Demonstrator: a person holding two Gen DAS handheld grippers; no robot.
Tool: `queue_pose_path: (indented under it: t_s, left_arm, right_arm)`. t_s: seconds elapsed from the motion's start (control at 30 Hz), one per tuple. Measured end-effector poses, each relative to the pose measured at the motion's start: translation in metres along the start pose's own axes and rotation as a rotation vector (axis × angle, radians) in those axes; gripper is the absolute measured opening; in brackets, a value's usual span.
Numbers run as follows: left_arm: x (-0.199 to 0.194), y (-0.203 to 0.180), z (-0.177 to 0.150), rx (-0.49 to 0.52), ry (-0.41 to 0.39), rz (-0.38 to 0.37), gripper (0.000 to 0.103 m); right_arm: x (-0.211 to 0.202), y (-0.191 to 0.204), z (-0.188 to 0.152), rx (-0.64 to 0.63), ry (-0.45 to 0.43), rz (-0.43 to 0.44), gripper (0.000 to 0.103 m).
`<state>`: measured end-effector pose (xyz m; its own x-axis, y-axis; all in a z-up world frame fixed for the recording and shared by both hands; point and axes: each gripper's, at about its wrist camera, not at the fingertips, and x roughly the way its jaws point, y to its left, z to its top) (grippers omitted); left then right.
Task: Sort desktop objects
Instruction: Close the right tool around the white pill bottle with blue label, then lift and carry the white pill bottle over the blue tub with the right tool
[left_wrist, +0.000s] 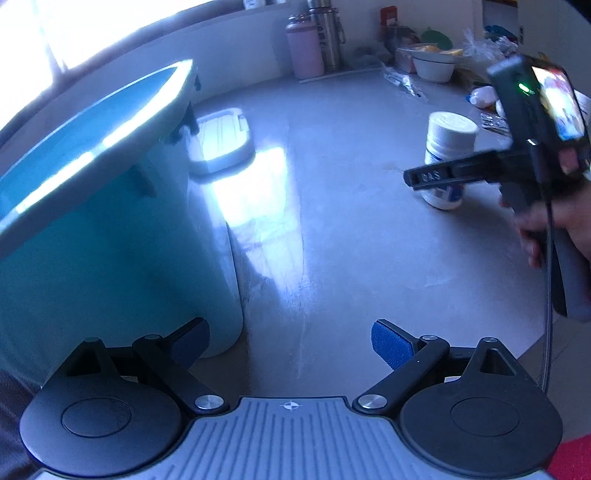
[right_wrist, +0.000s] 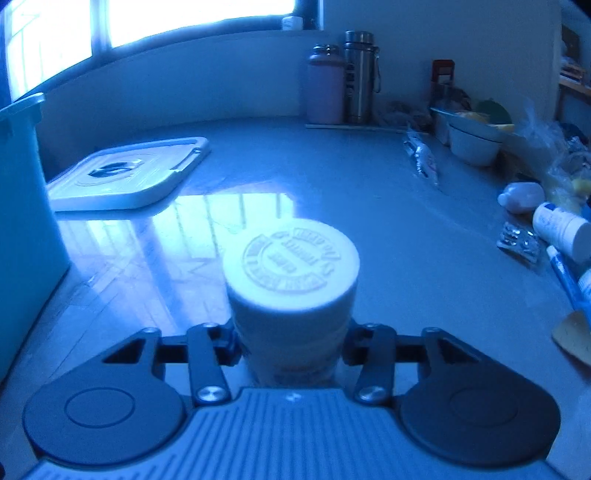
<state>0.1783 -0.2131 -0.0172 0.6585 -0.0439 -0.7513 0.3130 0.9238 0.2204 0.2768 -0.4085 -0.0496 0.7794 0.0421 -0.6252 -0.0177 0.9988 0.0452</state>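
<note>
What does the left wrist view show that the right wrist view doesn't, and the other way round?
Left only: the open left gripper, the teal bin's rim, and the person's hand on the right gripper's handle. Right only: the embossed cap, blister pack and fallen bottle. Both: right gripper around the white bottle, flat lid, flasks.

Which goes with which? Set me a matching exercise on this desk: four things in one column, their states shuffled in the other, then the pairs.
Things:
1. white bottle
2. teal bin
3. lid
4. left gripper

States:
A. lying flat on the table
B. open, nothing between its fingers
C. upright, clamped in the right gripper
D. standing tall at the left edge

Pairs: 1-C, 2-D, 3-A, 4-B
</note>
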Motion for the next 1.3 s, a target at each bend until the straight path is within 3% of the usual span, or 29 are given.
queue_pose_path:
  t_s: [0.27,0.5,0.63,0.9,1.3]
  left_arm:
    - [-0.018,0.007,-0.008,0.029,-0.030,-0.013,0.096]
    - [-0.031,0.029,-0.026,-0.008,-0.053,-0.089,0.096]
    - [-0.044,0.045,-0.039,-0.009,-0.088,-0.080,0.096]
    - [-0.069,0.090,-0.076,-0.052,-0.115,-0.097,0.096]
    - [-0.082,0.157,-0.129,-0.153,-0.091,-0.073,0.096]
  right_arm:
    - [-0.035,0.013,-0.002,0.005,0.004,0.019,0.048]
    - [-0.084,0.034,-0.009,-0.023,-0.010,-0.026,0.048]
    - [-0.114,0.048,-0.017,0.002,-0.020,-0.055,0.048]
    - [-0.169,0.098,-0.038,0.041,-0.042,-0.088,0.048]
    - [-0.224,0.176,-0.070,0.030,-0.050,-0.020,0.048]
